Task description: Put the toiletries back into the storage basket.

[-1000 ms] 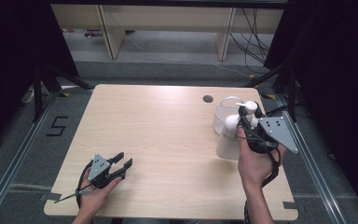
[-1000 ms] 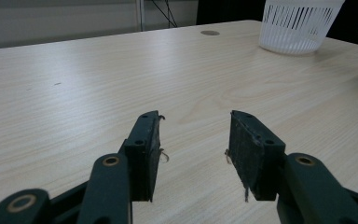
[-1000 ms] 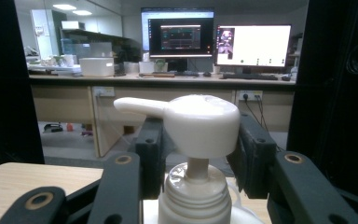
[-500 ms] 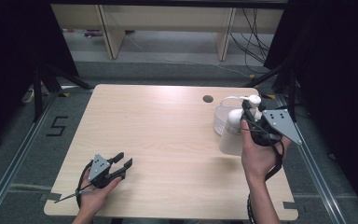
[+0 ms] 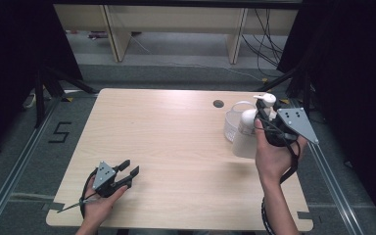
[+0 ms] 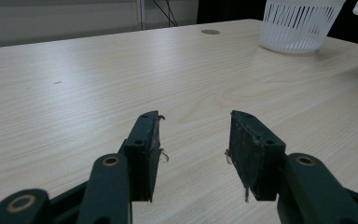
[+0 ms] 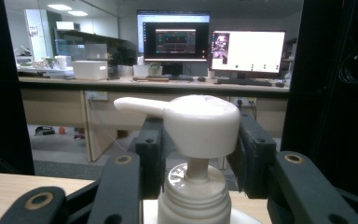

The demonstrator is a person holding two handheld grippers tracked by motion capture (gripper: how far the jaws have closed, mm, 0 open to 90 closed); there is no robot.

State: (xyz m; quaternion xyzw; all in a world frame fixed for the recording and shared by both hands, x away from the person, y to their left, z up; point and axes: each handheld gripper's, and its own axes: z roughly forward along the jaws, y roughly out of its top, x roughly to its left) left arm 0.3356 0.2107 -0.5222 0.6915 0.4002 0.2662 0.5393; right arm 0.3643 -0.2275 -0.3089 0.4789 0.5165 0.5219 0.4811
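Observation:
A white pump bottle (image 5: 245, 136) hangs tilted above the table's right side, next to a white slatted basket (image 5: 234, 121). My right gripper (image 5: 263, 115) is shut on its upper part, just under the pump head (image 5: 265, 99). In the right gripper view the two black jaws flank the pump head (image 7: 200, 123) and the neck, with the right gripper (image 7: 200, 149) centred on them and the spout pointing left. My left gripper (image 5: 128, 174) lies on the table near the front left. In its own view the left gripper (image 6: 193, 149) is open, with bare wood between the pads.
The light wooden table (image 5: 166, 137) has a small round hole (image 5: 219, 104) near its far edge. The basket (image 6: 298, 25) stands far off in the left gripper view. Metal rails run along the floor on both sides, and shelving stands behind the table.
The right hand has carried the bottle slightly to the right and farther from the person. The left hand and its gripper have stayed still.

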